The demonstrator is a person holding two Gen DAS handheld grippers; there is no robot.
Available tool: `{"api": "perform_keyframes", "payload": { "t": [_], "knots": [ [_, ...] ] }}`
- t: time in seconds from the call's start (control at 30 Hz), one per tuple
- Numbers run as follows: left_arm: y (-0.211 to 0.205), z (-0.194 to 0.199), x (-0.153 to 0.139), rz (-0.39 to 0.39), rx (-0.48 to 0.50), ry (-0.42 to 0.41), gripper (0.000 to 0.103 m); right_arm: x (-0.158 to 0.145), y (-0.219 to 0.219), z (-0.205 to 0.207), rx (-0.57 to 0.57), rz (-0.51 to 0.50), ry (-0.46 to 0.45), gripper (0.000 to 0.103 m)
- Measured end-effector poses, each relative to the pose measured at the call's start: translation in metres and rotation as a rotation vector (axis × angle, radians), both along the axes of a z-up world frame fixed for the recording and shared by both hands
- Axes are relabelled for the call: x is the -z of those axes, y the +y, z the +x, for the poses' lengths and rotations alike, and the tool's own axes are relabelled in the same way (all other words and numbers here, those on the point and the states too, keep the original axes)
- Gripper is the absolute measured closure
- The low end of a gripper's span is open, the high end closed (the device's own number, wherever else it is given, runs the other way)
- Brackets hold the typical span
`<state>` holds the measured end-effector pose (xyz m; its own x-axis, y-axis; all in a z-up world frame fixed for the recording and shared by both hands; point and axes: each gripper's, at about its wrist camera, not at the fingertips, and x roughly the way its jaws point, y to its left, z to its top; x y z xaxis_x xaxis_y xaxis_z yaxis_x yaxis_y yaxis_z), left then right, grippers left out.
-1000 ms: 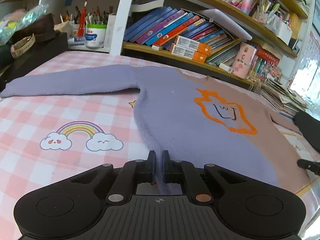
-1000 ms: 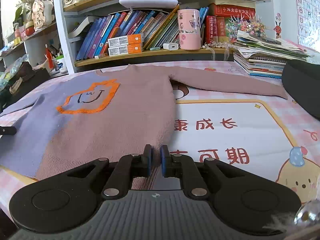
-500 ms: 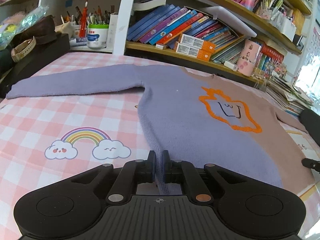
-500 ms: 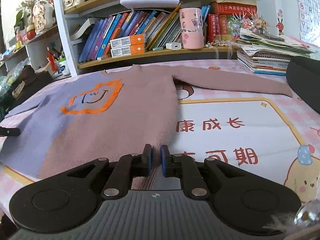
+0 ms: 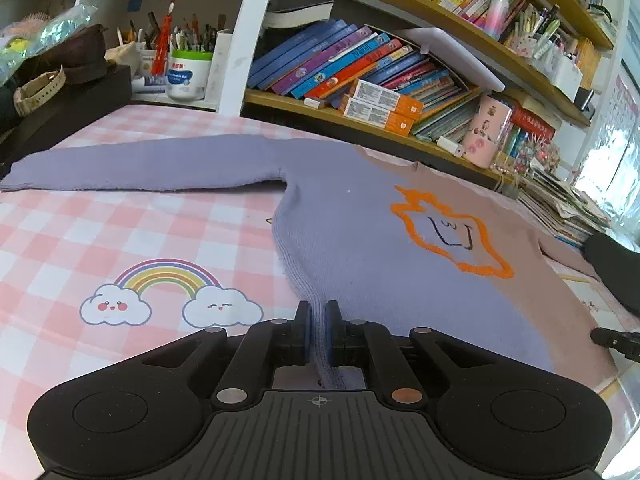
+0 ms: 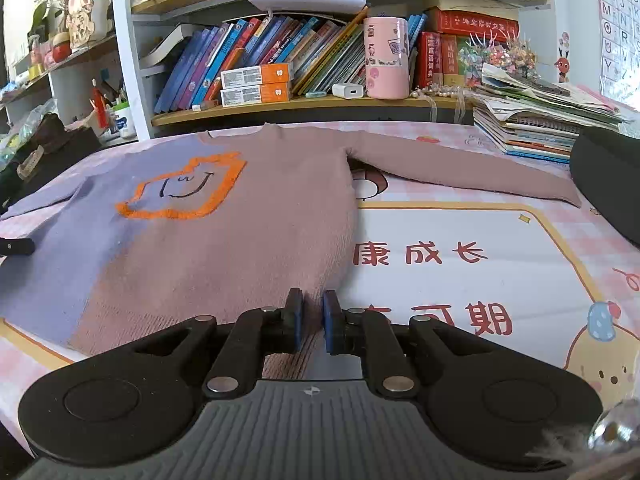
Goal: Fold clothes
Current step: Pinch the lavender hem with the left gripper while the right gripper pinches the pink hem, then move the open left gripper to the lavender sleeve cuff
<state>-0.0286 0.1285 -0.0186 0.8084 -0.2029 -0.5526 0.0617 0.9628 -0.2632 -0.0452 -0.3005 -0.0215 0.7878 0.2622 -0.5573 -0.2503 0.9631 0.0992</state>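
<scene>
1. A white tub with a green lid rim [image 5: 189,77] stands on the wooden bookshelf [image 5: 360,116] behind the tabletop; pens and brushes stand just behind it, in what holder cannot be told. A pink cylindrical canister [image 6: 386,63] stands shut on the shelf, contents hidden.
2. The lilac-and-mauve knitted sweater with an orange outlined face [image 5: 400,248] lies flat on the pink checked tabletop [image 5: 80,240], sleeves spread out to both sides.
3. Compared with a second ago, the left view shows the sweater a little further away and more of the tabletop; the right view is nearly unchanged.
4. The left gripper [image 5: 318,332] points downward at the hem, its jaws closed on the lilac bottom corner.
5. The right gripper [image 6: 312,320] points down likewise, its jaws pinching the mauve bottom corner of the hem.
</scene>
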Motion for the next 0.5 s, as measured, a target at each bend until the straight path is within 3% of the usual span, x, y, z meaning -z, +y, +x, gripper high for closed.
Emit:
{"api": "perform_keyframes", "payload": {
  "t": [0.2, 0.27, 0.33, 0.5],
  "knots": [
    [-0.003, -0.004, 0.000, 0.018, -0.019, -0.005, 0.092, 0.001, -0.005, 0.000, 0.001, 0.022, 0.003, 0.090],
    [-0.002, -0.010, 0.000, 0.018, -0.029, -0.018, 0.085, 0.000, -0.004, 0.000, 0.011, -0.001, -0.001, 0.080],
    [-0.001, -0.016, -0.003, 0.031, -0.035, -0.038, 0.063, -0.002, -0.002, -0.001, 0.029, -0.042, -0.011, 0.072],
    [0.005, -0.032, -0.022, 0.052, -0.054, -0.112, 0.043, -0.015, 0.002, -0.006, 0.032, -0.049, -0.066, 0.062]
  ]
}}
